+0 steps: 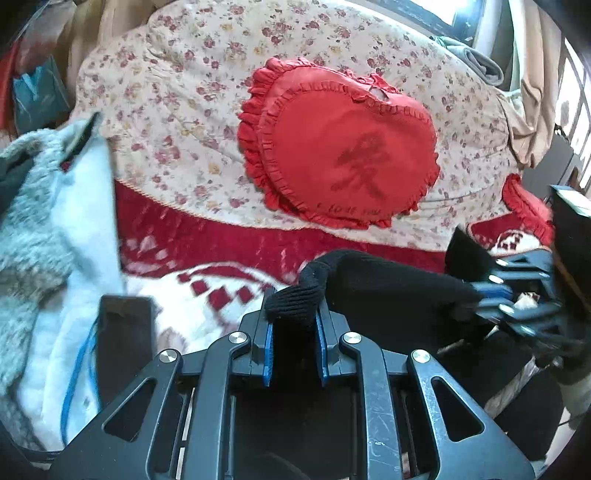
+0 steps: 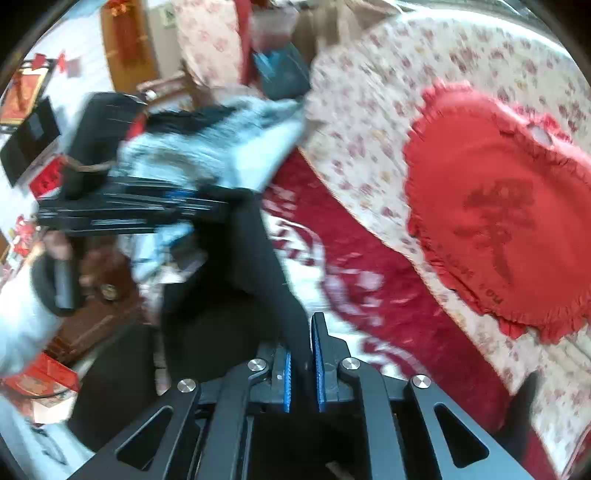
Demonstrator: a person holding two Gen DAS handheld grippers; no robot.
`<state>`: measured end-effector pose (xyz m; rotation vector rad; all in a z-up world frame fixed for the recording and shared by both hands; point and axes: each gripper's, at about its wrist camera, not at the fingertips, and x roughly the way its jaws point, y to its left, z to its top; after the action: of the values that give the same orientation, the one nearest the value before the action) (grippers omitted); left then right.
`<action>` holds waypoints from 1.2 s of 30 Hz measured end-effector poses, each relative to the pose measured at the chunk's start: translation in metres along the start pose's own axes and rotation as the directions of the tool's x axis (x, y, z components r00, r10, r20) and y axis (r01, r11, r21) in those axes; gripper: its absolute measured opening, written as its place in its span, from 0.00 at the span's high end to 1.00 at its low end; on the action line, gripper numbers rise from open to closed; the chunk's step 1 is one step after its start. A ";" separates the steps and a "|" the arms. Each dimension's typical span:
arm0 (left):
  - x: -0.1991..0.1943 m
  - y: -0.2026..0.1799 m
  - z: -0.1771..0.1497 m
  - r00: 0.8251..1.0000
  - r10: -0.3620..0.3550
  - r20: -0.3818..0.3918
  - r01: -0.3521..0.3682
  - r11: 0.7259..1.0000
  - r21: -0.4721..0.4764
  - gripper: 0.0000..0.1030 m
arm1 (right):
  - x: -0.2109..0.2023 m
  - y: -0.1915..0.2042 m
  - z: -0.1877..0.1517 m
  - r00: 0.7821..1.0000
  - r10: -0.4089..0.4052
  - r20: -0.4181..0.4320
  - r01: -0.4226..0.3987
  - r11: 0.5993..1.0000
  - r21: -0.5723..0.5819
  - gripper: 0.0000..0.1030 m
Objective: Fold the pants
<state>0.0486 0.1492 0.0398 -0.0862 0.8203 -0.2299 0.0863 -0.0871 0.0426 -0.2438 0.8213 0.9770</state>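
Both jaws clamped on black pants (image 1: pixel 388 280), red heart cushion (image 1: pixel 343 147) lettered "I LOVE YOU"

A bed with a floral quilt (image 1: pixel 177 122) and red blanket (image 1: pixel 207 236) sits below a bright window (image 1: pixel 439 9).

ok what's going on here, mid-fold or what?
A person is working black pants over a bed with a gripper in each hand. The left gripper is shut on a bunched ribbed edge of the fabric, and the right gripper has fabric between its fingers too. The pants hang stretched between them above the red and white blanket. No fold laid down yet.
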 end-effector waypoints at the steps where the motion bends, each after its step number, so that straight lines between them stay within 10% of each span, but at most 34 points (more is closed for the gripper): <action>1: -0.001 0.003 -0.006 1.000 0.011 -0.007 -0.011 1.000 -0.003 0.84 | -0.006 0.015 -0.007 1.000 0.011 0.011 -0.011 1.000 0.011 0.92; 14: -0.015 0.047 -0.103 0.989 0.039 -0.141 -0.065 0.981 -0.183 0.83 | 0.094 0.096 -0.107 0.965 0.205 -0.166 -0.181 0.972 0.150 0.92; 22: -0.042 0.064 -0.104 0.984 0.142 -0.110 -0.165 0.957 -0.237 0.83 | 0.061 0.095 -0.102 0.985 0.139 -0.103 -0.125 0.984 0.130 0.87; 26: -0.050 0.056 -0.096 0.987 0.142 -0.077 -0.156 0.959 -0.236 0.83 | 0.038 0.094 -0.081 0.997 0.080 -0.022 -0.078 0.993 0.088 0.48; 33: -0.029 0.042 -0.096 0.989 0.110 -0.101 -0.133 0.955 -0.266 0.77 | 0.073 0.125 -0.073 0.997 -0.056 -0.047 0.054 0.998 -0.041 0.48; 36: -0.028 0.038 -0.094 0.989 0.111 -0.102 -0.135 0.954 -0.270 0.77 | 0.102 0.129 -0.069 0.987 -0.151 -0.052 0.145 0.983 -0.115 0.64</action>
<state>-0.0323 0.1937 -0.0109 -0.2883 0.9367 0.0001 -0.0237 0.0134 -0.0554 -0.4263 0.7930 0.8795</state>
